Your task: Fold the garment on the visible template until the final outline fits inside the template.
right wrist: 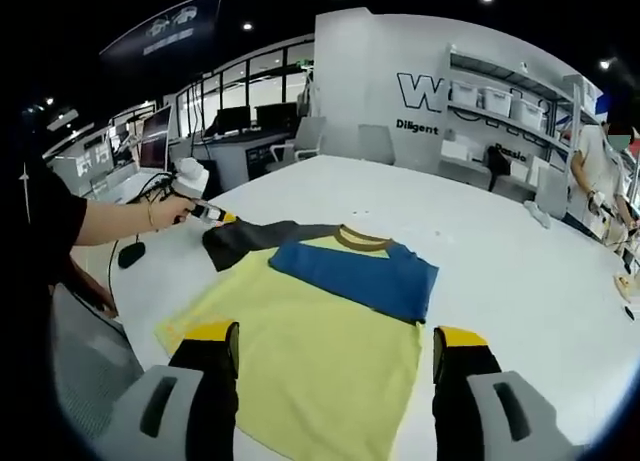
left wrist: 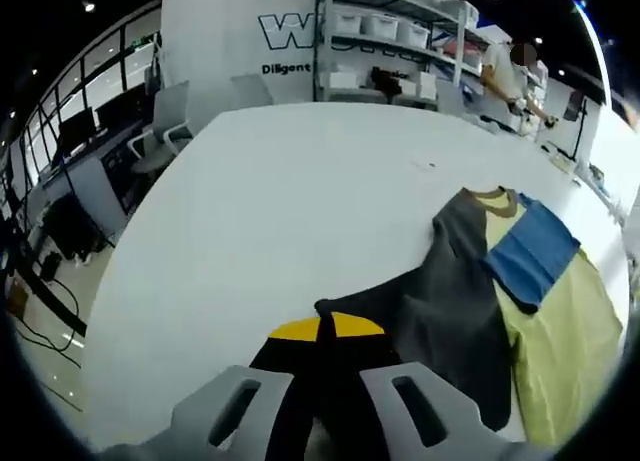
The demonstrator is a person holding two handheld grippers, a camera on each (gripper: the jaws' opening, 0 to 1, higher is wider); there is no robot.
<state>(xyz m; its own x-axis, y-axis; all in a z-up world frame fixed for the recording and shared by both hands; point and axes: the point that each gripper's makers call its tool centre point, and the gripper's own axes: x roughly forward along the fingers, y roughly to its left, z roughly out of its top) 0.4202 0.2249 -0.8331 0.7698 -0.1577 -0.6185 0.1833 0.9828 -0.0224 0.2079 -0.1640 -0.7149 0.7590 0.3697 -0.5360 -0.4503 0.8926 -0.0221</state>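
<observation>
Left gripper (left wrist: 325, 356): jaws pinched on the dark grey sleeve (left wrist: 460, 311) of the shirt.
Right gripper (right wrist: 335, 356): jaws spread wide, holding nothing.
Shirt (right wrist: 320, 351): lies flat on the white table (right wrist: 500, 251), yellow body between the right fingers.

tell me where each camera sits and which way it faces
Left gripper view: rides the left gripper, facing across the white table; fingers shut on the dark grey sleeve of the yellow, blue and grey t-shirt.
Right gripper view: rides the right gripper, open fingers over the shirt's yellow hem; the person's arm holds the left gripper.
Shared: shirt, table, white storage shelves.
</observation>
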